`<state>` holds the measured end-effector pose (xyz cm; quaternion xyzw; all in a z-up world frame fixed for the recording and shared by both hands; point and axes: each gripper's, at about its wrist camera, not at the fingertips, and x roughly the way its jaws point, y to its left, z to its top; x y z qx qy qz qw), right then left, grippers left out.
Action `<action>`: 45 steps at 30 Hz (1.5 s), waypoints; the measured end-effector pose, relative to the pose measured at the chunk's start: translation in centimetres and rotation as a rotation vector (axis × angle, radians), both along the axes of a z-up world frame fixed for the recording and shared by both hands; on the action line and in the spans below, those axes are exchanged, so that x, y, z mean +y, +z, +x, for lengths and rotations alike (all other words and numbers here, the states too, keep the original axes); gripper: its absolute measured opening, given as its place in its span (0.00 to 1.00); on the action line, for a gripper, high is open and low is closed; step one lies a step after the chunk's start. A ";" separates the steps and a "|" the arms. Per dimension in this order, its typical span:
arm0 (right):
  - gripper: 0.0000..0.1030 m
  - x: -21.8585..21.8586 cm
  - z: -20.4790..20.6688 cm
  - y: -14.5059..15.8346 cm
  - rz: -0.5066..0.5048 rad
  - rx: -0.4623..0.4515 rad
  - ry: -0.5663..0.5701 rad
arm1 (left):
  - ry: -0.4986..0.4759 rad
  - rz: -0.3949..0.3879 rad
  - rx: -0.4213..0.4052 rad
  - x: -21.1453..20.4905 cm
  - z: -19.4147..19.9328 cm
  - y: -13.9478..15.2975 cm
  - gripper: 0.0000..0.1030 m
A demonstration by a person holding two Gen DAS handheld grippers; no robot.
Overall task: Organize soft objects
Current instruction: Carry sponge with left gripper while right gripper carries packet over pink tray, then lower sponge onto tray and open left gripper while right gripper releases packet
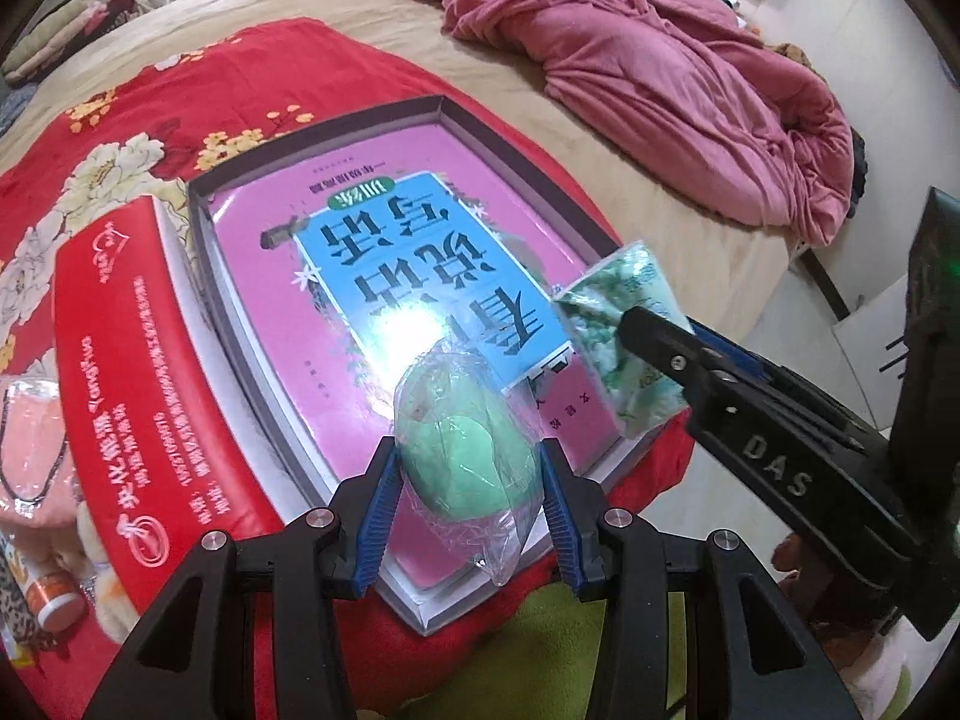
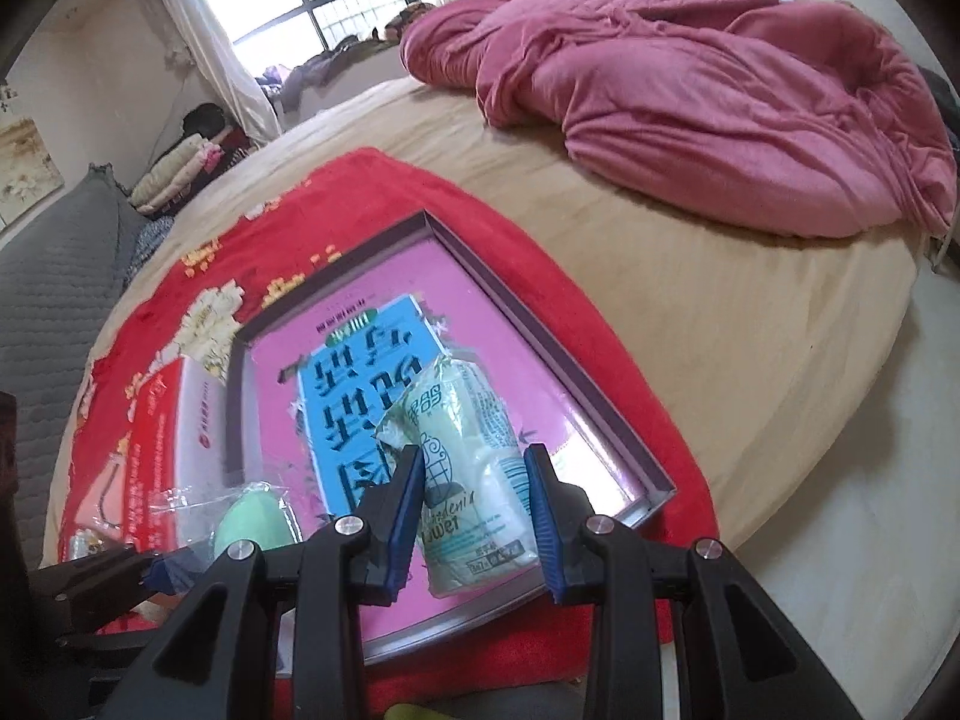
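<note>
Two grippers, each loaded, above an open box lined with a pink book. The left gripper clasps a green sponge in clear wrap; the right gripper clasps a tissue pack. Good practice, as a judgement: lower each item until it rests on the book, side by side and clear of the rim, then release.

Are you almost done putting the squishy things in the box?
Not yet. Done: nothing soft lies in the open box so far; only a pink book is in it. In hand: the left gripper holds a green sponge in a clear bag, and the right gripper holds a tissue pack, both over the box. Left: a pink soft thing waits beside the red lid.
</note>
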<state>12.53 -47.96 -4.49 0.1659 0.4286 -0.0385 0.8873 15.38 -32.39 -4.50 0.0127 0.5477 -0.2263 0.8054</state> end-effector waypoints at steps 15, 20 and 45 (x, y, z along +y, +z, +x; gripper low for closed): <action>0.34 -0.4 1.4 -2.3 -0.084 0.066 -0.021 | -0.025 0.023 0.002 -1.1 0.2 -1.0 0.45; 0.35 -0.3 1.4 -2.0 -0.108 0.062 -0.022 | -0.028 0.028 0.011 -1.4 0.3 -1.3 0.45; 0.45 -1.5 0.1 0.2 -0.152 0.023 -0.061 | -0.044 0.100 0.036 -2.8 -0.1 -3.0 0.49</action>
